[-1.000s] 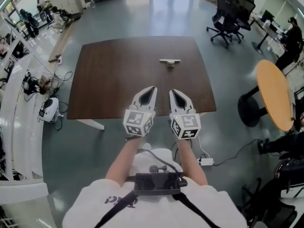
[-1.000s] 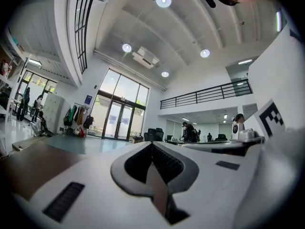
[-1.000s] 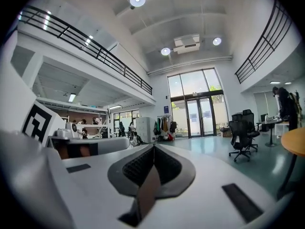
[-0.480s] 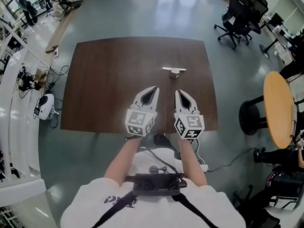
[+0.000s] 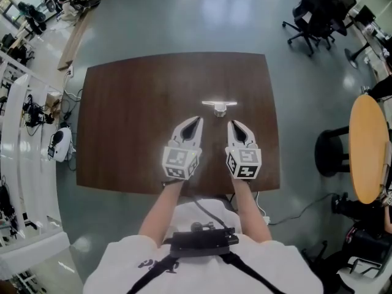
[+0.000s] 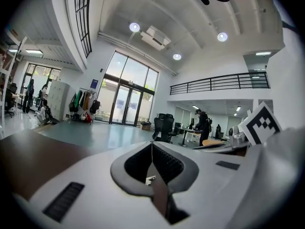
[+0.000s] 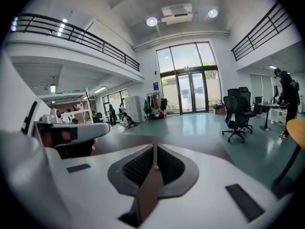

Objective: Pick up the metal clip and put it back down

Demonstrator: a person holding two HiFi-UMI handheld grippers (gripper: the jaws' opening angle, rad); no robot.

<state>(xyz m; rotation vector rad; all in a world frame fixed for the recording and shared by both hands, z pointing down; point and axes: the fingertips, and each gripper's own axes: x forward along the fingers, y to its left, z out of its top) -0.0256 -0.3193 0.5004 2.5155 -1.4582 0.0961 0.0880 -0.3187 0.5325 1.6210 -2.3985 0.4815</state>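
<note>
Both grippers have come forward since a second ago, from the near edge of the table to well over its top, and the person has stepped closer too, so the clip that lay far ahead of the tips is now just beyond them. Shiny grey-green floor [image 5: 184, 17] fills the room around the dark brown table [image 5: 128, 121], with a round orange table [image 5: 369, 149] off to the right and black office chairs [image 5: 312, 17] in the far right corner. Below the table's near edge shows the person's white shirt [image 5: 122, 268], bare forearms reaching out from it. Side by side over the table's near half sit the left gripper [image 5: 195, 122] and the right gripper [image 5: 233, 125], each with its marker cube at the back (both point away from the person). Seen from its own camera, the left gripper [image 6: 152, 146] has its jaws pressed together with nothing pinched; the right gripper [image 7: 154, 149] is likewise closed on nothing. Smallest of all, the metal clip [image 5: 219, 106] lies flat on the table, a pale bar set crosswise, just ahead of and between the two pairs of tips, touched by neither.
</note>
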